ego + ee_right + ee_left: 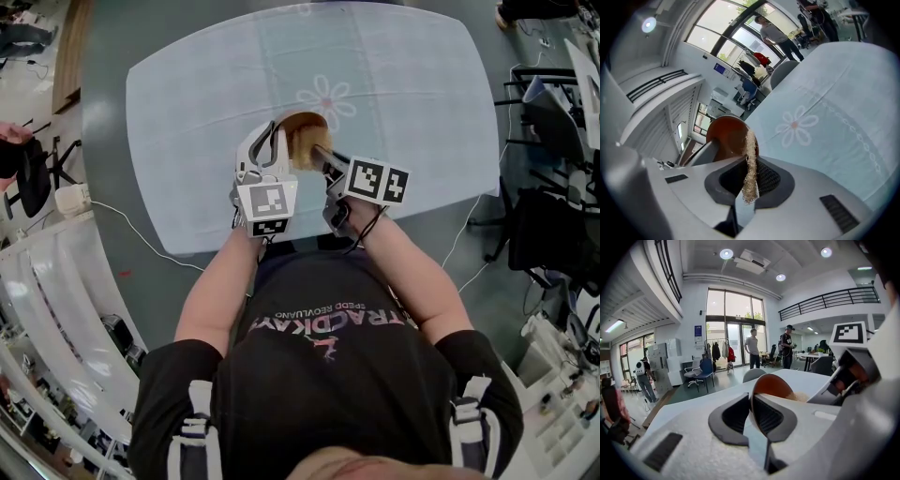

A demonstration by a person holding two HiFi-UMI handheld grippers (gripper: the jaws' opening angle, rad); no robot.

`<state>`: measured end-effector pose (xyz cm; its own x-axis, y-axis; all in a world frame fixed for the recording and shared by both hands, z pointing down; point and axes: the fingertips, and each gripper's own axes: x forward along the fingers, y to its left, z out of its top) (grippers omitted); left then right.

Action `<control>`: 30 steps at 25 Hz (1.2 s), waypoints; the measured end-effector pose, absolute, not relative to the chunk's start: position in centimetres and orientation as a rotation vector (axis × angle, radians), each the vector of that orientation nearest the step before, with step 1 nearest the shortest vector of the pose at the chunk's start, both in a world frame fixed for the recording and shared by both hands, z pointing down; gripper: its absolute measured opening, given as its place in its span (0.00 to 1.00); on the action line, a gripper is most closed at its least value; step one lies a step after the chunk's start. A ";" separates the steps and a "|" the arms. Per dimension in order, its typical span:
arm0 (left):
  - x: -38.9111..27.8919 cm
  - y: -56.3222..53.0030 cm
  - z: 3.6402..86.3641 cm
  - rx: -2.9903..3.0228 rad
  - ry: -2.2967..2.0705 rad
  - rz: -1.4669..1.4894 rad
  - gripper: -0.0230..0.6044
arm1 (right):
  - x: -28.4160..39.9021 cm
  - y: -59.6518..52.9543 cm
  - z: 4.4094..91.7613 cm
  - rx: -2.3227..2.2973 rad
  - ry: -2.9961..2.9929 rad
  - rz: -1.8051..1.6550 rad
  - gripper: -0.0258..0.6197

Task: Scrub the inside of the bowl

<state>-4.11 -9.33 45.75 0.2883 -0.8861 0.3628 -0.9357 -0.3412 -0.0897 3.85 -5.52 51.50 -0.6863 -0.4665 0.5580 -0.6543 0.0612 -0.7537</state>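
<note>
A brown wooden bowl (302,139) is held tilted above the table near its front edge. My left gripper (271,150) is shut on the bowl's rim (754,394), with the rim pinched between the two dark pads. My right gripper (323,156) is shut on a beige fibrous scrubber (750,168), which hangs between its pads and reaches against the bowl (729,136). In the left gripper view the scrubber (801,396) shows as a pale patch at the bowl's lower right. The bowl's inside is mostly hidden behind the grippers in the head view.
A pale blue tablecloth (403,84) with a pink flower print (326,97) covers the rounded table. Office chairs and cables stand at the right (553,216). White shelving (56,281) runs along the left. People stand far off in the hall (752,348).
</note>
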 end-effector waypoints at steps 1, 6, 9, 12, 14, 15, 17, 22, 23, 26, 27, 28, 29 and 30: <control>-4.0 -9.4 45.8 2.420 -1.706 0.544 0.09 | 4.3 -5.9 51.5 1.163 -2.171 1.621 0.09; -2.8 -9.3 46.0 2.501 -1.657 0.648 0.09 | 5.1 -7.7 50.1 1.155 -2.255 1.052 0.09; -2.0 -8.9 46.7 2.526 -1.617 0.705 0.09 | 5.0 -8.5 48.4 1.101 -2.264 0.630 0.09; -1.6 -8.8 47.0 2.546 -1.605 0.746 0.08 | 4.0 -8.4 47.1 0.986 -2.228 0.222 0.09; -1.3 -8.6 47.1 2.560 -1.601 0.768 0.08 | 3.2 -8.2 46.6 0.914 -2.194 0.013 0.09; -1.2 -8.6 47.1 2.565 -1.601 0.773 0.08 | 2.8 -8.0 46.6 0.886 -2.179 -0.062 0.09; -1.1 -8.5 47.1 2.563 -1.600 0.768 0.08 | 2.5 -7.9 46.6 0.856 -2.157 -0.155 0.09; -1.0 -8.2 46.9 2.552 -1.614 0.727 0.08 | 3.1 -8.1 46.7 0.912 -2.202 -0.005 0.09; -1.1 -8.2 46.8 2.544 -1.622 0.717 0.08 | 3.2 -8.1 46.7 0.932 -2.216 0.053 0.09; -1.5 -8.3 46.4 2.523 -1.646 0.692 0.08 | 3.9 -7.9 47.1 0.995 -2.247 0.259 0.09; -1.7 -8.3 46.2 2.519 -1.657 0.688 0.08 | 4.1 -7.8 47.4 1.010 -2.254 0.325 0.09; -2.0 -8.4 46.0 2.515 -1.669 0.685 0.08 | 4.2 -7.7 47.7 1.021 -2.259 0.387 0.09; -2.2 -8.5 45.9 2.508 -1.682 0.681 0.08 | 4.4 -7.6 48.0 1.029 -2.264 0.448 0.09; -2.4 -8.6 45.8 2.499 -1.694 0.674 0.08 | 4.7 -7.5 48.3 1.036 -2.267 0.512 0.09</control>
